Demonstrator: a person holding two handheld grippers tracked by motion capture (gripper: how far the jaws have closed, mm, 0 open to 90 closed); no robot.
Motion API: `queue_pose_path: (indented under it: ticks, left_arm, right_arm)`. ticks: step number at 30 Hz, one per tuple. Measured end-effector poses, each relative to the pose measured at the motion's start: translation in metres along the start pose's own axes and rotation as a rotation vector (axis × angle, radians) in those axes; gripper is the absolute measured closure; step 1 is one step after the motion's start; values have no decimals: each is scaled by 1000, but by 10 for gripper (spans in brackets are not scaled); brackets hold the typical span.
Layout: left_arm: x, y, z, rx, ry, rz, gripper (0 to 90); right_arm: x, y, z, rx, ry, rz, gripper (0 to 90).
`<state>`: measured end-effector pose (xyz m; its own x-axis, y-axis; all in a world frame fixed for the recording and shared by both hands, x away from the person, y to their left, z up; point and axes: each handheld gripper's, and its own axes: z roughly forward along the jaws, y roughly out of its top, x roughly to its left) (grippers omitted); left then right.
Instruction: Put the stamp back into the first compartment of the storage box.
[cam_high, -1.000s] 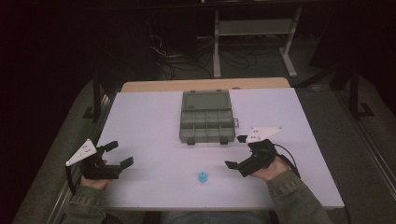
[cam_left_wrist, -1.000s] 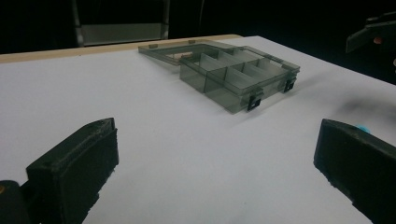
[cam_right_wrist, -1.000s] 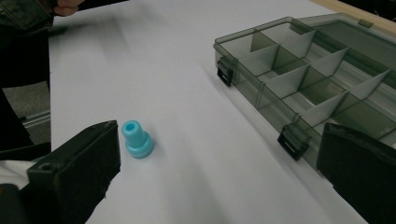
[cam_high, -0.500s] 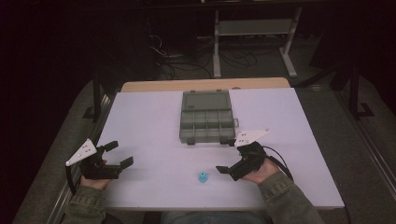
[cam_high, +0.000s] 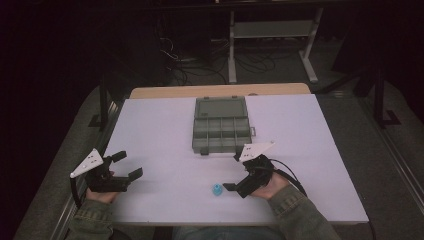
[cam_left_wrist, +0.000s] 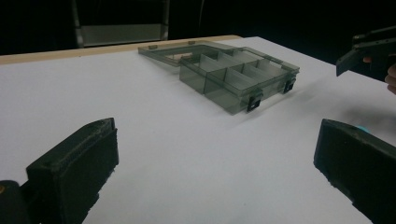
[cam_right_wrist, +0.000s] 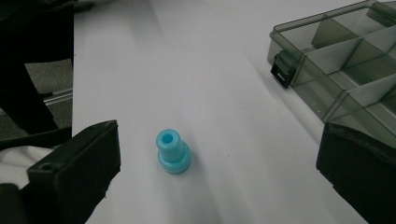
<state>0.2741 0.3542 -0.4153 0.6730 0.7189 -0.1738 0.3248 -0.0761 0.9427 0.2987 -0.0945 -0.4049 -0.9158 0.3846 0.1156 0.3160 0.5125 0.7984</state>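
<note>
A white table (cam_high: 165, 125) takes up most of the high view, with a strip of bare wood along its far edge and dark floor, cables and a metal shelf frame (cam_high: 272, 30) behind it. At the far middle of the table lies a smoky translucent compartment box (cam_high: 221, 131), its lid swung open flat toward the far edge and its divided tray facing the person; in the left gripper view the box (cam_left_wrist: 238, 77) shows two black latches on its near wall, and in the right gripper view a corner of it (cam_right_wrist: 345, 60) with one latch sits at the upper right. A person's forearms in denim sleeves come in from the bottom. The left gripper (cam_high: 122, 165) rests low at the near left of the table, well apart from the box, its jaws spread wide with nothing between them. The right gripper (cam_high: 232, 172) sits at the near middle-right, angled toward the left, its jaws likewise wide apart and holding nothing. A small blue plastic cap (cam_high: 217, 190) stands upright on the table just beside the right gripper's lower jaw tip; in the right gripper view the cap (cam_right_wrist: 172, 151), narrow neck up with a hole in its top, stands on the table ahead of the two jaws, nearer the left one and touching neither
</note>
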Motion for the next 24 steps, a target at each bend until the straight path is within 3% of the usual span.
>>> queue_pose_path:
  ticks: [24]
  left_arm:
    - [1, -1, 1, 7, -3, 9, 0]
  right_arm:
    - [8, 1, 33, 49, 41, -69, 0]
